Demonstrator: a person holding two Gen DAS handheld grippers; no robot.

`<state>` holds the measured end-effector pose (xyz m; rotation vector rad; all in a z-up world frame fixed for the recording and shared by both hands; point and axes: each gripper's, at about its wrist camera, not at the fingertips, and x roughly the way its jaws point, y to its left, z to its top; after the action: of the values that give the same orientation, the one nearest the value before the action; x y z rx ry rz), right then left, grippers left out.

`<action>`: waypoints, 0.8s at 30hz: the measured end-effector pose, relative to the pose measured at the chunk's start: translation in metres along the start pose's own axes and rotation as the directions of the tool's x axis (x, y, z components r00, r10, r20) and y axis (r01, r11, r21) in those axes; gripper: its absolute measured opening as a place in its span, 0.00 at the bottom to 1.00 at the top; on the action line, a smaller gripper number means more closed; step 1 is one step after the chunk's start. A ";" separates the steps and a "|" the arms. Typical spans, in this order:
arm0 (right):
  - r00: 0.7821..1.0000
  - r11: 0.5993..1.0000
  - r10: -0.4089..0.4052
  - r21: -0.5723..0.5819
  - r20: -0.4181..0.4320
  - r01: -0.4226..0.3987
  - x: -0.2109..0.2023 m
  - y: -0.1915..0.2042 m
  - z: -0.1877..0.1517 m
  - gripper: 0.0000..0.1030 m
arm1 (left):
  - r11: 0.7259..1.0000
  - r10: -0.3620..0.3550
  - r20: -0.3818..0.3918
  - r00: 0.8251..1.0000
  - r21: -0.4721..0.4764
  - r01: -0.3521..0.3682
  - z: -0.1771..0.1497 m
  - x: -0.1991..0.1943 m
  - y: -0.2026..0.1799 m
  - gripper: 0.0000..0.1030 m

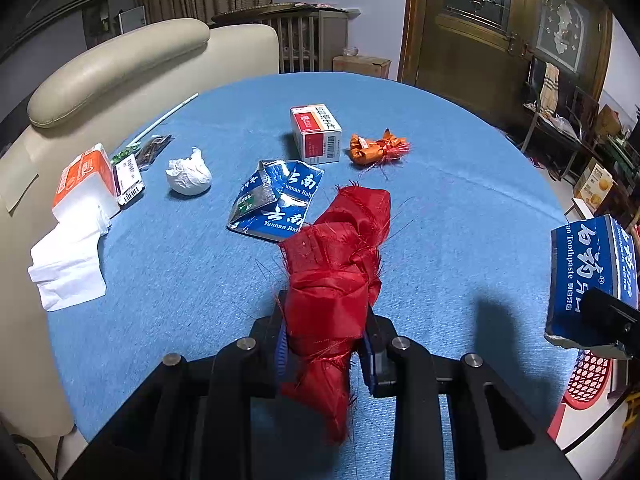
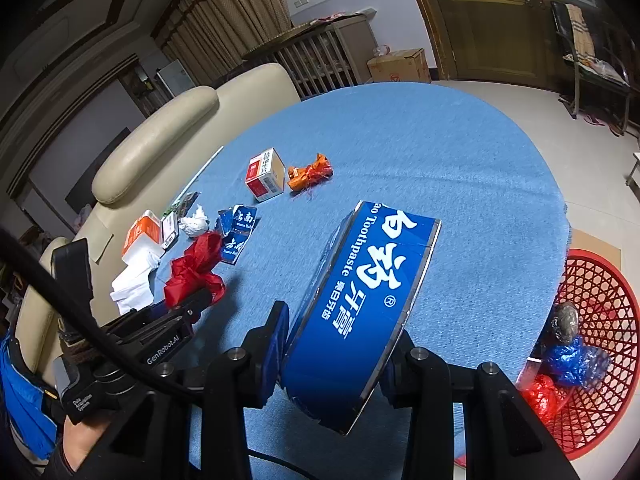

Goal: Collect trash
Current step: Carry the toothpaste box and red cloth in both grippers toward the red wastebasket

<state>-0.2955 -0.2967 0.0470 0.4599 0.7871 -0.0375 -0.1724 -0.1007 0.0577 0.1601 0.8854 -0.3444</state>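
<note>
Above the blue tablecloth [image 1: 460, 200] we hold both grippers tilted downward, each clamped on a piece of trash. Our left gripper [image 1: 326, 354] has its blue pads [image 1: 281, 354] pressed against a bundle of crumpled red fabric [image 1: 340, 264], which sticks up past the fingertips and hangs frayed below them. Our right gripper [image 2: 338, 354] pinches a flattened blue toothpaste box [image 2: 360, 304] by its lower end, so the box leans up and away over the cloth, clear of the table.

On that box we read "Toothpaste" in white beside large white Chinese characters. The torn blue carton [image 1: 276, 200] lying flat ahead of the left gripper reads "Yunnan". A red and white medicine box [image 1: 316, 132] stands farther back with Chinese print and a barcode, an orange wrapper [image 1: 376, 148] just beside it. The side of the left gripper reads "GenRobot.AI" in the right wrist view.

A red mesh basket [image 2: 600, 280] sits on the floor to the right of the table, with some bagged rubbish inside. A gloved hand [image 2: 80, 452] grips the left handle.
</note>
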 end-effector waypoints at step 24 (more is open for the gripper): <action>0.998 0.997 -0.044 0.066 0.038 0.042 -0.021 -0.031 0.000 0.41 | 0.998 -0.043 0.011 0.999 0.056 0.043 0.011 0.001 -0.034 0.30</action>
<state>-0.3163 -0.3273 0.0499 0.5026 0.7584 -0.1122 -0.1759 -0.1358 0.0636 0.1903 0.8687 -0.4101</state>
